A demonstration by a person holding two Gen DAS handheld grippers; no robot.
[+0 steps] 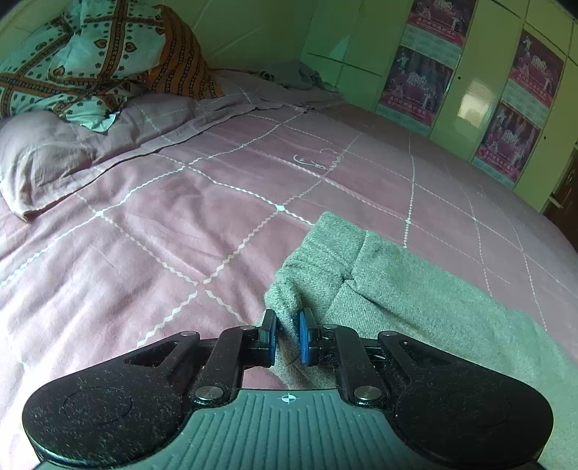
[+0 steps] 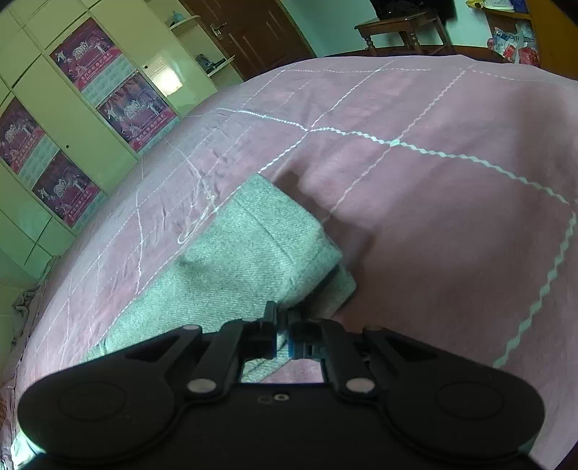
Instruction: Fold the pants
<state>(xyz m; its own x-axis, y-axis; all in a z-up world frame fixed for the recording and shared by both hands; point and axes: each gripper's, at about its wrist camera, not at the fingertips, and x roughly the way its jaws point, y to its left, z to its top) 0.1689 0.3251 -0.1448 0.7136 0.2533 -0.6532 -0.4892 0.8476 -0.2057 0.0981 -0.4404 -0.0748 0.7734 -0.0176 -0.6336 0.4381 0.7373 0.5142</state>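
The grey pants [image 1: 408, 300] lie on the pink bedspread [image 1: 180, 224]. In the left wrist view my left gripper [image 1: 288, 330] is shut on one end's near edge, a fold of grey cloth pinched between its blue pads. In the right wrist view the pants [image 2: 245, 246] show an end folded back over itself. My right gripper [image 2: 283, 325] is shut on the near edge of that end, cloth held between its narrow jaws and lifted slightly off the bedspread [image 2: 433, 217].
A pink pillow [image 1: 39, 155] and a patterned teal quilt [image 1: 83, 54] lie at the bed's head. Green wardrobes with posters [image 1: 505, 101] line the far side. A wooden door [image 2: 253, 32] and a small wooden table [image 2: 401, 29] stand beyond the bed's foot.
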